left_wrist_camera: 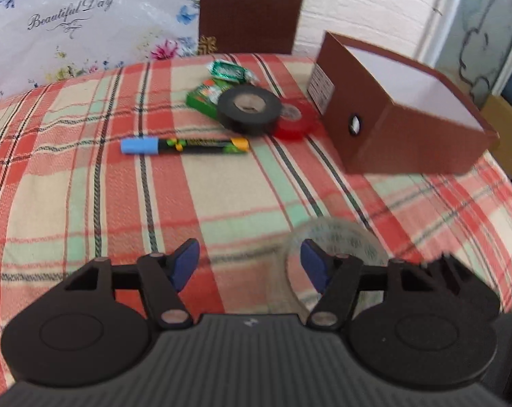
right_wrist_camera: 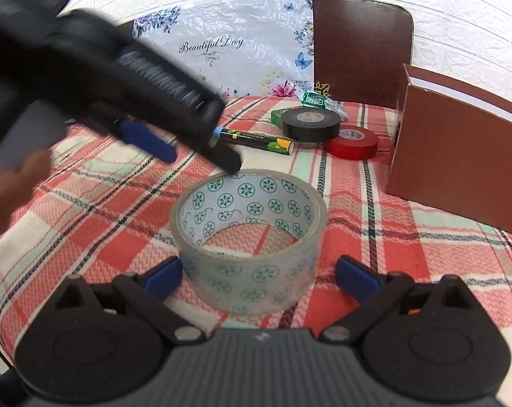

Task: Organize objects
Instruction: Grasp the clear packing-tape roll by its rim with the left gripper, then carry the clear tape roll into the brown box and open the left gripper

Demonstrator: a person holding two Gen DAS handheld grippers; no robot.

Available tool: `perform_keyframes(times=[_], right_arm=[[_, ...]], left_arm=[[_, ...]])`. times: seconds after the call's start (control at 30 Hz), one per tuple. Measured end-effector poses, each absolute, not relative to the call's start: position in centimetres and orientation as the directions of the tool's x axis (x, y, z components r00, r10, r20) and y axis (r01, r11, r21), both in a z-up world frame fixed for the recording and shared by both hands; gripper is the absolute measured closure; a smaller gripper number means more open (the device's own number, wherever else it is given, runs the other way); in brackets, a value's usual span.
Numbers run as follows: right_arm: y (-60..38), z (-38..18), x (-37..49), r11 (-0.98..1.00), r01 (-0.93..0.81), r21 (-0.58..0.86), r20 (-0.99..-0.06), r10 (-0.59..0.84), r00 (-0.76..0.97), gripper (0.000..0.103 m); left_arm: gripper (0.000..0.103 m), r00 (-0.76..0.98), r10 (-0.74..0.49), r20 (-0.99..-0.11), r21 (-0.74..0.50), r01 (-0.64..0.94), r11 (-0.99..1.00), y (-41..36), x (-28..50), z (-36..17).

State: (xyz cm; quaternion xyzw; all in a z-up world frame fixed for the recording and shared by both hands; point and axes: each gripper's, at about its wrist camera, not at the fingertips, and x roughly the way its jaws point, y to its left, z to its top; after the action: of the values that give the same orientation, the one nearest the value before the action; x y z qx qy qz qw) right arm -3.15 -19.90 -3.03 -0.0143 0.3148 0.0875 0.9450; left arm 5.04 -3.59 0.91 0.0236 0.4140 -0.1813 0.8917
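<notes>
Two sets of fingers: you held both apart, and neither pressed on anything.
Right gripper [right_wrist_camera: 259,268] fingers: they straddled the clear tape roll [right_wrist_camera: 242,285]; the left blue pad sat just beside its wall, while the right pad stood clear of it.
Left gripper [left_wrist_camera: 249,254] fingers: they were open over the cloth. One fingertip was at the far rim of the clear roll, and through the blur I could not tell whether it touched.
Your hand [right_wrist_camera: 15,183]: it was partly in view at the edge of the right wrist view, behind the left gripper.
Clear tape roll: it lay flat, hole up, on the plaid cloth [left_wrist_camera: 86,186] covering the desk, nearest to you.
Marker [left_wrist_camera: 184,146]: it lay further out on its side, with the blue cap pointing away from the brown box [left_wrist_camera: 408,118].
Black tape [left_wrist_camera: 249,110]: it lay beyond the marker, overlapping the red tape [left_wrist_camera: 295,118] and a green carton [left_wrist_camera: 203,96].
Green wrapped packet [left_wrist_camera: 230,71]: it was behind the carton, near the desk's far edge.
Brown box: it was open, white inside and looked empty, just beside the red tape.
Background: a brown chair back [left_wrist_camera: 252,10] and a floral bag [left_wrist_camera: 69,27] stood against a white brick wall.
</notes>
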Motion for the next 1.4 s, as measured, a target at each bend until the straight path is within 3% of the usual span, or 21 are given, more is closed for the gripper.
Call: perform_keyframes(times=[0.03, 0.1, 0.17, 0.2, 0.3, 0.53, 0.63, 0.77, 0.97, 1.1, 1.33, 1.4], right_arm=[[-19.8, -3.0, -3.2, 0.984, -0.177, 0.025, -0.594, 0.157, 0.789, 0.006], [-19.6, -2.9, -3.6, 0.981, -0.191, 0.011, -0.580, 0.162, 0.798, 0.014], [-19.0, -2.8, -4.0, 0.979, -0.201, -0.027, -0.566, 0.151, 0.810, 0.016], [-18.7, -2.7, -4.2, 0.978, -0.204, -0.051, -0.557, 0.142, 0.819, 0.017], [-18.5, -1.9, -5.0, 0.978, -0.183, -0.103, -0.508, 0.107, 0.855, 0.017], [-22.1, 2.6, -5.2, 0.988, -0.013, -0.155, -0.271, -0.030, 0.962, 0.017], [-24.6, 4.1, -3.9, 0.985, 0.060, -0.161, -0.221, -0.095, 0.971, 0.017], [-28.5, 5.2, -1.3, 0.987, 0.117, -0.112, -0.212, -0.139, 0.967, 0.017], [-32.5, 4.6, 2.2, 0.988, 0.149, -0.044, -0.270, -0.156, 0.950, 0.016], [-33.6, 3.7, 4.0, 0.986, 0.164, -0.041, -0.302, -0.169, 0.938, 0.014], [-33.6, 3.2, 2.0, 0.981, 0.194, -0.003, -0.274, -0.187, 0.943, 0.013], [-33.2, 3.2, 1.1, 0.980, 0.201, 0.009, -0.265, -0.191, 0.945, 0.012]], left_arm=[[0.057, 0.581, -0.295, -0.758, -0.089, 0.356, 0.930, -3.9, 4.8, 0.6], [0.064, 0.574, -0.289, -0.766, -0.073, 0.369, 0.927, -4.2, 4.5, -0.1], [0.084, 0.552, -0.315, -0.772, -0.104, 0.379, 0.919, -4.3, 4.8, -0.1], [0.087, 0.550, -0.315, -0.773, -0.108, 0.376, 0.920, -4.5, 4.7, 0.3], [0.087, 0.598, -0.336, -0.728, -0.089, 0.403, 0.911, -5.6, 4.3, 2.7], [0.087, 0.694, -0.427, -0.580, -0.045, 0.495, 0.868, -11.0, 5.7, 9.2], [0.087, 0.714, -0.448, -0.538, -0.010, 0.526, 0.850, -14.1, 7.2, 10.3], [0.087, 0.724, -0.444, -0.528, 0.018, 0.532, 0.847, -17.8, 9.5, 10.1], [0.087, 0.708, -0.423, -0.565, 0.027, 0.529, 0.848, -20.8, 12.7, 8.8], [0.074, 0.719, -0.382, -0.580, 0.058, 0.504, 0.861, -21.7, 13.6, 7.7], [0.067, 0.721, -0.355, -0.595, 0.085, 0.496, 0.864, -20.7, 11.4, 7.3], [0.061, 0.719, -0.354, -0.598, 0.076, 0.491, 0.868, -20.0, 10.5, 7.4]])
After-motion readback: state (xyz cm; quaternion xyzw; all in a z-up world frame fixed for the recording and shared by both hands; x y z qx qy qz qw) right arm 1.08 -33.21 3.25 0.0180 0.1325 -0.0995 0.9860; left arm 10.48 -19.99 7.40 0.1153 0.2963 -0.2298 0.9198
